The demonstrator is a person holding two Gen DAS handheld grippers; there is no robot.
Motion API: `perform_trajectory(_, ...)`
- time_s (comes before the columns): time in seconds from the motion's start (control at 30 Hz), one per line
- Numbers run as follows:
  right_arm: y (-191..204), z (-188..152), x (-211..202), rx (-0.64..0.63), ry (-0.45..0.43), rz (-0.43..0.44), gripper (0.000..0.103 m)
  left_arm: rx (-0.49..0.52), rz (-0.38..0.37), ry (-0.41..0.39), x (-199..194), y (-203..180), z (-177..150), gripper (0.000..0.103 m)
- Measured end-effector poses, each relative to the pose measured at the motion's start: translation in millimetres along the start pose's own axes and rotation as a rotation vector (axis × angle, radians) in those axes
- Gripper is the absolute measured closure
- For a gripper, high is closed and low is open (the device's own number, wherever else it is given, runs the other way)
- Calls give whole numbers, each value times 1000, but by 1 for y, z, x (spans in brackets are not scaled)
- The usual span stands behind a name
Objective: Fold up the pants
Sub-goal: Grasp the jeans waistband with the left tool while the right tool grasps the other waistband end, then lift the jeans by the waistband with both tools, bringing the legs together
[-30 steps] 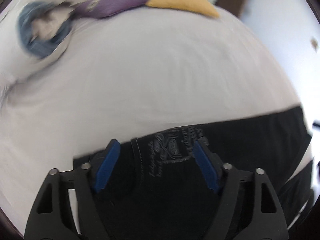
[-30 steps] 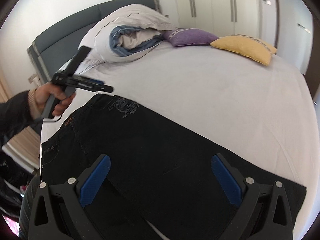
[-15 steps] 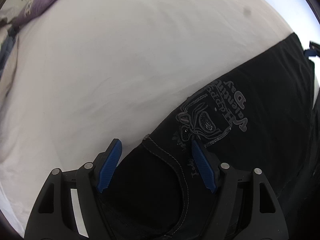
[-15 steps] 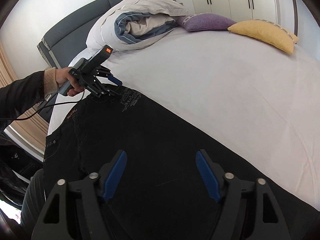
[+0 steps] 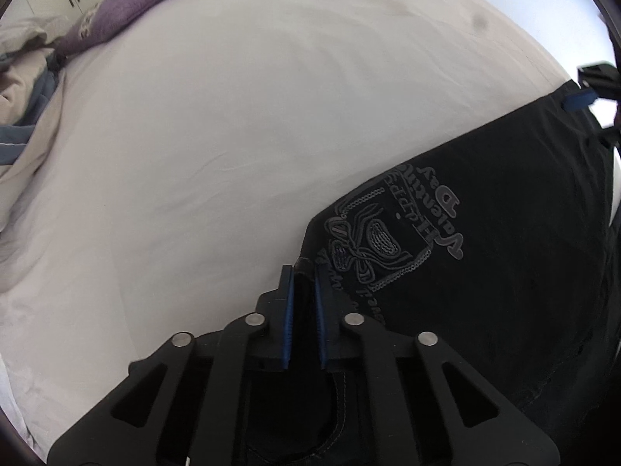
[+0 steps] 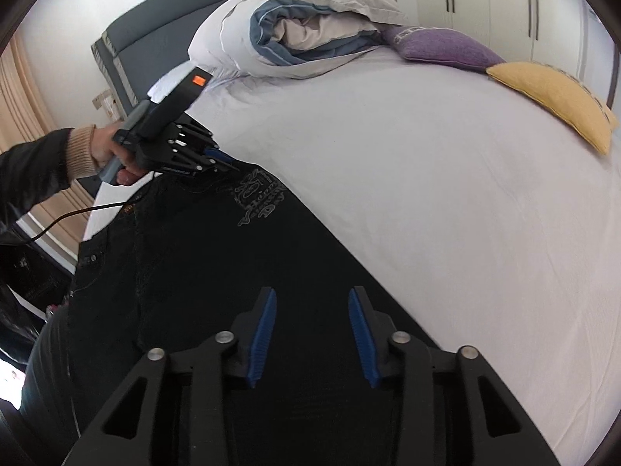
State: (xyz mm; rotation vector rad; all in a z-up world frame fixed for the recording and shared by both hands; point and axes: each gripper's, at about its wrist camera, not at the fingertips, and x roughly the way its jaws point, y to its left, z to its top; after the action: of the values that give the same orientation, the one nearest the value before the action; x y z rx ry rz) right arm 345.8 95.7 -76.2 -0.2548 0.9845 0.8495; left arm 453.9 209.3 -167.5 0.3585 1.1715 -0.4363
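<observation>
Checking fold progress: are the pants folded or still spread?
Spread: the pants lie flat along the bed, waist to leg, with no layer doubled over.

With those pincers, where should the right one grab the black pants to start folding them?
Probably at the hem end of the pants, coming down from above: they lie flat on the bed, so only an edge can be pinched. The left gripper is shut on the waist corner; the right gripper is open above the legs.

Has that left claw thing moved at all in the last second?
Yes. The left gripper has dropped toward the bed sheet and shut on the waist corner of the black pants, beside the embroidered patch.
</observation>
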Motion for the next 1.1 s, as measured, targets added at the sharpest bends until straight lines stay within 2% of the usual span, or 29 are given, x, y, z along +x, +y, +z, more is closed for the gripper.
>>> perform_trajectory(0.2, 7, 25, 31, -79, 53, -14, 65, 29, 41, -83, -38, -14, -23, 97)
perform_trajectory(0.3, 8, 36, 48, -103, 81, -31, 65, 64, 49, -97, -51, -26, -41, 97)
perform_trajectory(0.47, 8, 47, 70, -123, 114, -48, 65, 103, 51, -119, -63, -44, -54, 97)
perform_trajectory(0.6, 9, 51, 84, -138, 153, -29, 65, 112, 43, -126, -63, -31, -48, 97)
perform_trajectory(0.7, 8, 51, 97, -149, 197, -26, 65, 110, 41, -132, -65, -28, -56, 97)
perform_trajectory(0.73, 8, 50, 101, -149, 216, -20, 67, 108, 43, -133, -68, -30, -59, 97)
perform_trajectory(0.8, 12, 50, 105, -166, 227, -32, 92, 101, 46, -137, -70, -30, -61, 97)
perform_trajectory(0.97, 20, 48, 93, -183, 198, -32, 98, 81, 63, -149, -81, -42, -70, 97)
perform_trajectory(1.1, 35, 48, 81, -218, 171, -50, 99, 68, 68, -167, -96, -59, -80, 97)
